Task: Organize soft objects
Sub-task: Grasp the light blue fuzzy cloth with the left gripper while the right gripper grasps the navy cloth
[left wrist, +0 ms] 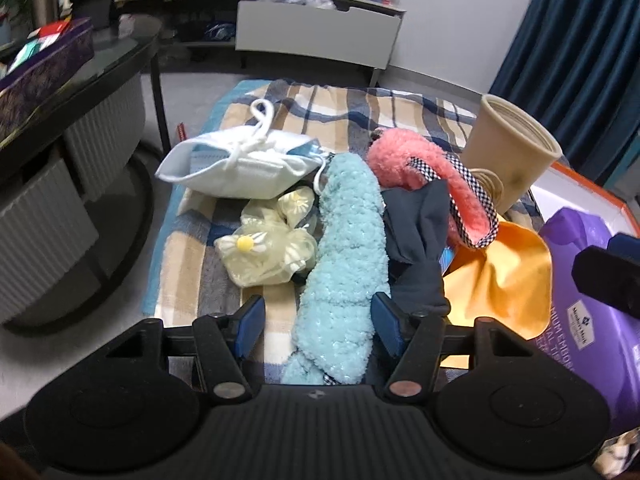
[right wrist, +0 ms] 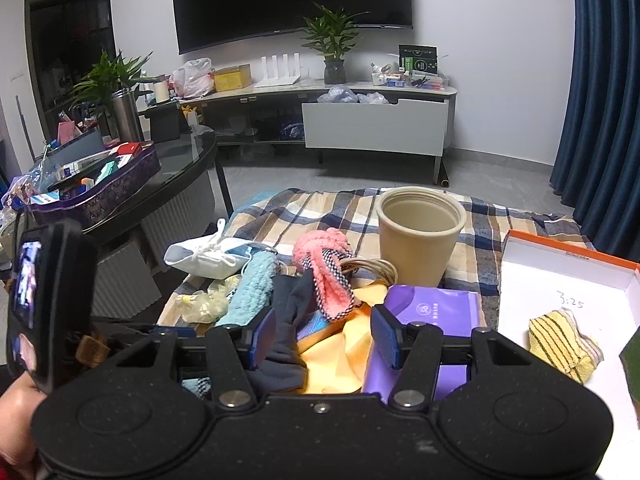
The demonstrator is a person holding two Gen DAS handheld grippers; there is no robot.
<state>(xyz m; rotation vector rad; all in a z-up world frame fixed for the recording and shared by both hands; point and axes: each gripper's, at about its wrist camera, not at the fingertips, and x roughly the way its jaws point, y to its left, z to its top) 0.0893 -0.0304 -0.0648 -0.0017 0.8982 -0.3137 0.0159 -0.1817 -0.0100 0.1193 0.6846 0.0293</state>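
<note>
The left hand-held gripper [left wrist: 318, 322] stands partly open astride a fuzzy light-blue sock [left wrist: 340, 264]; its right pad [left wrist: 385, 322] sits at the sock's edge, the left pad clear. The right hand-held gripper [right wrist: 324, 334] hangs open and empty over a crumpled navy cloth [right wrist: 286, 344] and smooth orange cloth [right wrist: 334, 354]. The sock lies lengthwise on the plaid blanket [left wrist: 352, 108], between a sheer daisy scrunchie [left wrist: 266, 254] and a pink fleecy slipper [left wrist: 436, 184].

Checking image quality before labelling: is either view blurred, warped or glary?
Left wrist: fisheye bends the room edges, the background shelf is soft, the fluffy blue sock is sharp. Right wrist: same bending, dim even light, faint glare on the glass table, TV dark.
</note>
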